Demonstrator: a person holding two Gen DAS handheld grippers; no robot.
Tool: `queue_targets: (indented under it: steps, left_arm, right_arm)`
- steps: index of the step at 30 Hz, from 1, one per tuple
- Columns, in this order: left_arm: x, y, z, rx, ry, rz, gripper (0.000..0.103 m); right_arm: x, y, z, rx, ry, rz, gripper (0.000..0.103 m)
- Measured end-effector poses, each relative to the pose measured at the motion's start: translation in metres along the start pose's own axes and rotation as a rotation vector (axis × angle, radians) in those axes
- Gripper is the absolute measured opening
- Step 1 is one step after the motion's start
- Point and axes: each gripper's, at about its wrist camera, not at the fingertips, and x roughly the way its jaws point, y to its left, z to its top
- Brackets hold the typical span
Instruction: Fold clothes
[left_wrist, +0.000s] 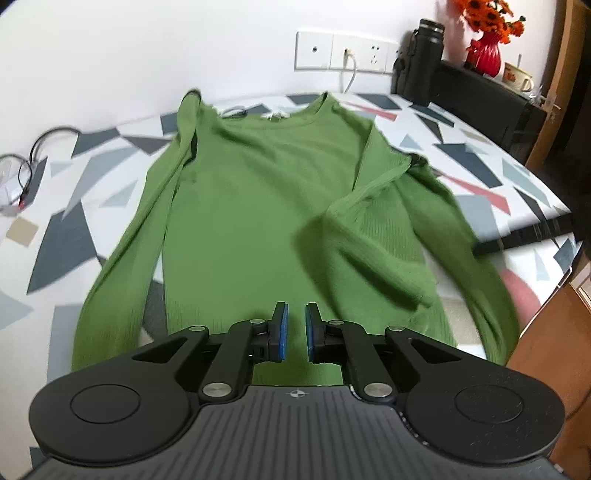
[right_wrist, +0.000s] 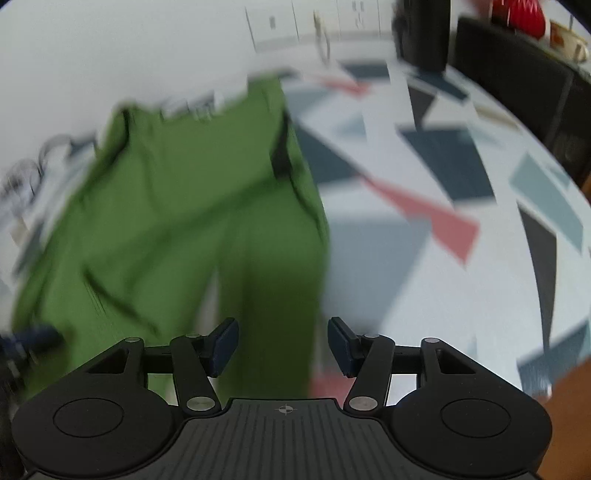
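A green long-sleeved sweater (left_wrist: 258, 206) lies flat, neck away from me, on a bed sheet (left_wrist: 491, 170) printed with grey, blue and red shapes. Its left sleeve (left_wrist: 122, 258) runs straight down the side. The right sleeve (left_wrist: 373, 236) is folded across the body and blurred. My left gripper (left_wrist: 295, 332) hovers over the lower hem, its blue pads (left_wrist: 282, 332) almost together, with no cloth seen pinched. In the smeared right wrist view my right gripper (right_wrist: 282, 343) stands open over the sweater's (right_wrist: 184, 221) right edge, with nothing between its fingers.
Wall sockets (left_wrist: 343, 51) with a plugged cable are behind the bed. A black flask (left_wrist: 424, 59), a red vase of orange flowers (left_wrist: 484, 51) and a mug (left_wrist: 517, 75) stand on a dark shelf at the right. Loose cables (left_wrist: 26, 173) lie at the left. A wooden edge (left_wrist: 554, 350) borders the right.
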Motion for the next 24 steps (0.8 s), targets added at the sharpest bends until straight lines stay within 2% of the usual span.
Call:
queue_targets:
  steps: [3, 5, 7, 8, 9, 10, 15, 18, 21, 24]
  left_arm:
    - [0.011, 0.003, 0.000, -0.007, 0.033, -0.004, 0.026]
    - [0.014, 0.005, -0.002, -0.013, 0.041, 0.002, 0.029]
    - [0.015, 0.008, -0.002, -0.023, 0.046, 0.005, 0.029]
    - [0.016, 0.009, -0.002, -0.030, 0.047, 0.005, 0.029]
    - [0.017, 0.009, 0.000, -0.037, 0.051, 0.006, 0.029]
    - [0.018, 0.009, 0.001, -0.042, 0.059, 0.007, 0.029]
    - [0.023, 0.009, 0.010, -0.061, 0.095, 0.012, 0.032]
    - [0.025, 0.013, 0.013, -0.124, 0.111, 0.017, 0.032]
    - [0.028, 0.011, 0.017, -0.152, 0.129, 0.042, 0.032]
    - [0.033, 0.008, 0.023, -0.187, 0.149, 0.083, 0.035]
  right_arm:
    - [0.004, 0.009, -0.017, -0.039, 0.028, 0.008, 0.072]
    - [0.008, 0.025, -0.023, -0.128, 0.009, -0.035, 0.068]
    - [0.010, 0.036, -0.025, -0.214, -0.015, -0.060, 0.057]
    - [0.009, 0.038, -0.024, -0.229, -0.030, -0.049, 0.042]
    - [0.008, 0.037, -0.021, -0.233, -0.032, -0.045, 0.021]
    - [0.008, 0.034, -0.013, -0.219, -0.024, -0.049, 0.012]
    - [0.015, -0.016, 0.033, -0.069, 0.016, -0.123, 0.011]
    - [0.018, -0.064, 0.073, 0.049, -0.018, -0.194, 0.010]
    - [0.018, -0.114, 0.115, 0.234, -0.081, -0.221, 0.010]
    - [0.023, -0.148, 0.154, 0.329, -0.152, -0.235, 0.010]
